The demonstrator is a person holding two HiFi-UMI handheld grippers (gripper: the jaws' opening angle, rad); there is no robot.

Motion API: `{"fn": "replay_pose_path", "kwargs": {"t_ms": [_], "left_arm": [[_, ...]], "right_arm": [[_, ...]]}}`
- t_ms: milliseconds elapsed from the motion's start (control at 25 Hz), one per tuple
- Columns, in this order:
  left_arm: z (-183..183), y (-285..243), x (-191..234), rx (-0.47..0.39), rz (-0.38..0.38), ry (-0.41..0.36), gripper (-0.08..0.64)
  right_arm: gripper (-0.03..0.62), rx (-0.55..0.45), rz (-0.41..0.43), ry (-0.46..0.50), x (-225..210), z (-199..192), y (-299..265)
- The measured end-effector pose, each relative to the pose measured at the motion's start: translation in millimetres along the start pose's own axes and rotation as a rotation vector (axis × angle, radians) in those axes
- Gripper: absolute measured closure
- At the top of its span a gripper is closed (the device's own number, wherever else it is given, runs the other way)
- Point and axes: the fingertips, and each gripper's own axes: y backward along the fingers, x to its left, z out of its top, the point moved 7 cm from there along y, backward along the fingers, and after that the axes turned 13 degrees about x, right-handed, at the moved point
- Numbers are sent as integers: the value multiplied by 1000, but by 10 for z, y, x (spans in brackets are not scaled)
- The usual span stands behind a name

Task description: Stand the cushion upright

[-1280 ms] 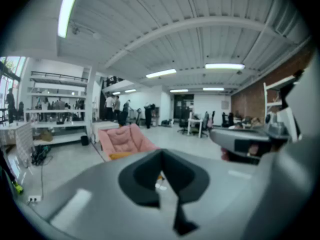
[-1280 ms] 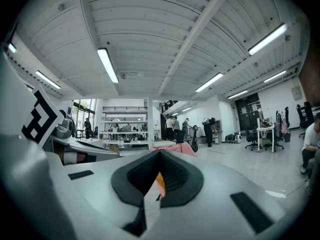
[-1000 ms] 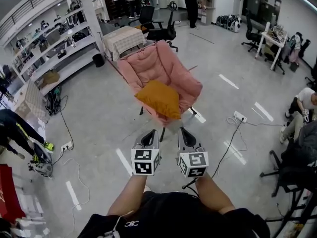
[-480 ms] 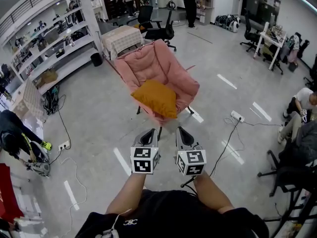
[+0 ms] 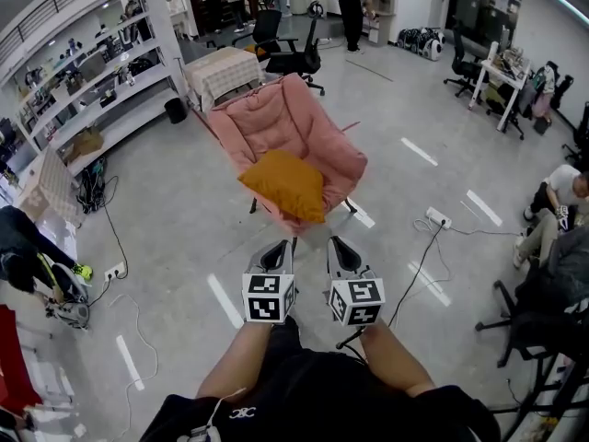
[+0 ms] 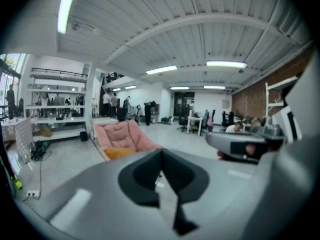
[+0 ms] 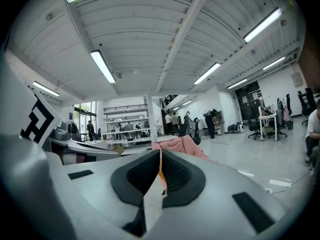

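Note:
An orange cushion (image 5: 283,184) lies tilted on the seat of a pink folding chair (image 5: 304,132) out on the floor ahead of me. Both grippers hang in the air short of the chair's front edge, apart from it. The left gripper (image 5: 280,246) is shut with nothing in it, and so is the right gripper (image 5: 337,242). In the left gripper view the chair (image 6: 125,135) and cushion (image 6: 119,154) show beyond the shut left gripper (image 6: 161,153). The right gripper view looks over the shut right gripper (image 7: 160,155) at the chair (image 7: 184,146).
Storage shelves (image 5: 87,86) line the left side, with a checked-cloth table (image 5: 224,70) and office chairs (image 5: 296,55) behind the pink chair. Cables (image 5: 416,279) and a power strip (image 5: 438,217) lie on the floor at right. People sit at far right (image 5: 560,201); another person bends at far left (image 5: 28,251).
The chair and cushion have drifted slightly left and up in the head view. Both grippers stay shut and hold about the same place in the picture.

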Motion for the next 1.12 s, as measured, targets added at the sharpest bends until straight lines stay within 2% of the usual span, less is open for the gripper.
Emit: {"fn": "replay_pose_path", "kwargs": {"t_ms": [240, 480, 640, 840, 1120], "left_arm": [[120, -240, 113, -3, -10, -12, 565], [248, -519, 232, -13, -12, -47, 565], [312, -743, 351, -8, -19, -39, 565], [473, -1083, 669, -7, -26, -23, 565], [819, -1677, 1211, 19, -28, -8, 565]], "right_arm": [[594, 25, 13, 30, -58, 46, -274], [592, 25, -12, 36, -173, 95, -547], [592, 41, -18, 36, -275, 113, -797], [592, 53, -13, 39, -328, 243, -1270], [592, 72, 10, 49, -396, 648, -2105]]}}
